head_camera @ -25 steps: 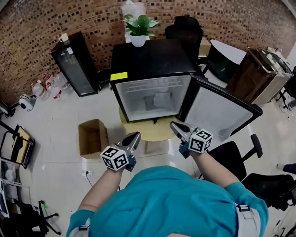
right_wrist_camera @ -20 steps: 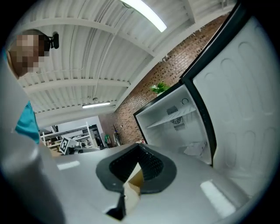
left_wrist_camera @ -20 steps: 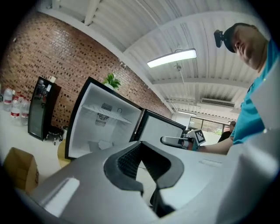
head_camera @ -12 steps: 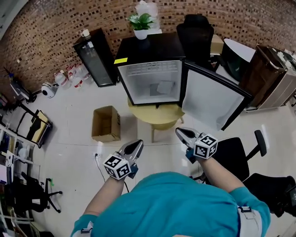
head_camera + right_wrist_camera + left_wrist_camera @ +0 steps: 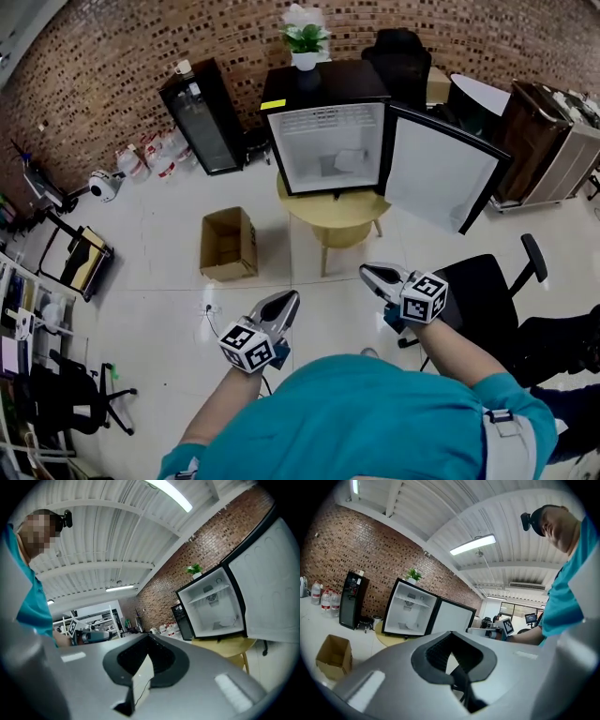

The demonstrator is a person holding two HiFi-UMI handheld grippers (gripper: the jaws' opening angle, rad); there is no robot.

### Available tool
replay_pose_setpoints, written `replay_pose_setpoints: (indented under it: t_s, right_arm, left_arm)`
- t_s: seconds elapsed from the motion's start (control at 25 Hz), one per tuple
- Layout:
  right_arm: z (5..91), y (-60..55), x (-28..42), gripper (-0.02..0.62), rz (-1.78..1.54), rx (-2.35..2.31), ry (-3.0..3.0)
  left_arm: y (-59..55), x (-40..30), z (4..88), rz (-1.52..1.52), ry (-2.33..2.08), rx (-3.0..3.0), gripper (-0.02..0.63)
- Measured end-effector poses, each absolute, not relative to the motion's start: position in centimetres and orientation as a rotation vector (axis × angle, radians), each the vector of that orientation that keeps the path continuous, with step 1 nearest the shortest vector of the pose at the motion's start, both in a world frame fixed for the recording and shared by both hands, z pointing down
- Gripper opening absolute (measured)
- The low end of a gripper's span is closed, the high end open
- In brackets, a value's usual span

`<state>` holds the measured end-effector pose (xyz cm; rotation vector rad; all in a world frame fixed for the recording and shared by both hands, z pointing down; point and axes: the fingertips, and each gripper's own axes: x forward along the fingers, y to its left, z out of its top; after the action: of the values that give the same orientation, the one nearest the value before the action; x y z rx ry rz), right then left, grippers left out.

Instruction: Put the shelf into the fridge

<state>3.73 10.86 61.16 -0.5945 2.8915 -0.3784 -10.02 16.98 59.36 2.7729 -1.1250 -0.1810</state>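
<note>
Pale floor tiles (image 5: 319, 286) lie bare between me and the round wooden table (image 5: 337, 214) that carries the black fridge (image 5: 323, 89). Its door (image 5: 441, 178) stands swung wide to my right, the free edge pointing toward the black office chair (image 5: 478, 295) just beside my right gripper (image 5: 372, 274). A cardboard box (image 5: 228, 246) sits left of the table, apart from it. My left gripper (image 5: 287, 302) and my right one are both closed tight with nothing between the jaws. A white shelf (image 5: 415, 600) runs across the upper part of the fridge's interior, well apart from both tools.
</note>
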Motion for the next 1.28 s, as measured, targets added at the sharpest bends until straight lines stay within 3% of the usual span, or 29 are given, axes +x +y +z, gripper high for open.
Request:
replay_pose_setpoints:
  t_s: [0.4,0.92,1.16,1.28]
  right_arm:
    - [58.4,23.7,-7.2,0.002,-0.389,-0.688,2.875]
    - [55.5,38.6,-2.6,0.002,-0.332,-0.638,2.908]
    - [56.8,38.8,8.8,0.000,-0.356,-0.615,2.887]
    - [55.7,40.1,5.2,0.000,-0.336,-0.629,2.915]
  left_arm:
    - [29.5,-22.4,59.3,-0.201,-1.065,2.792,0.000]
    - [42.4,-18.2,56.2,-0.298,-1.110,2.756,0.000]
    - [42.2,-5.7,56.7,-0.271,-1.085,2.759,0.000]
    - [43.0,-9.1,55.0,-0.274,-1.067,2.779,0.000]
